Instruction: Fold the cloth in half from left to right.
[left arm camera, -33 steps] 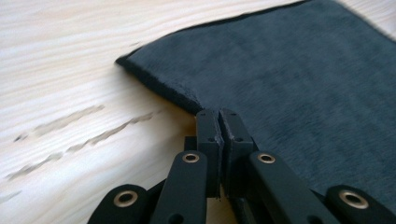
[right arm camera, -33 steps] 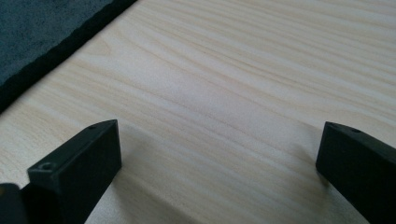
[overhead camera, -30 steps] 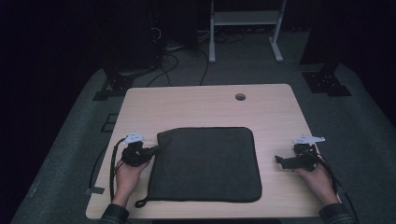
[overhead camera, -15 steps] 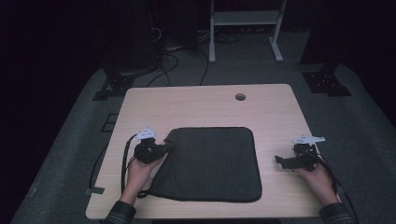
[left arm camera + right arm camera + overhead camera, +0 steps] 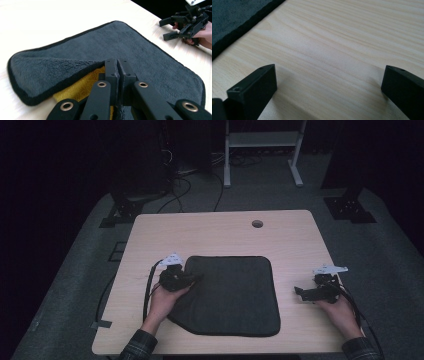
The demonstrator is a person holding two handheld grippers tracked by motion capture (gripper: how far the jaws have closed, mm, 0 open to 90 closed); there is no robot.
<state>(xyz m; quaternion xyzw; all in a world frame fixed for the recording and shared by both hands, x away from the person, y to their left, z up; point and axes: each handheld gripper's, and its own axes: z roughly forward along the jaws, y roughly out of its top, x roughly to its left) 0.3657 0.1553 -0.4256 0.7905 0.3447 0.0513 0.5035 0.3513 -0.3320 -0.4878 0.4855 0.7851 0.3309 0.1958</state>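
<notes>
The left gripper (image 5: pixel 192 279) is black, with a small white three-cornered plate on top and a black cable looping from its back. In the left gripper view its two jaws are flat black blocks with small holes, and its black link arms carry brass-coloured rivets. The right gripper (image 5: pixel 300 291) is also black, with the same pale plate and black cables. Both sleeves are dark plaid.

Light wood table (image 5: pixel 220 235) with round cable hole (image 5: pixel 257 223) at 1 o'clock; white metal stand (image 5: pixel 262 140) at 12 behind; cables (image 5: pixel 185 175) on grey floor at 11.
</notes>
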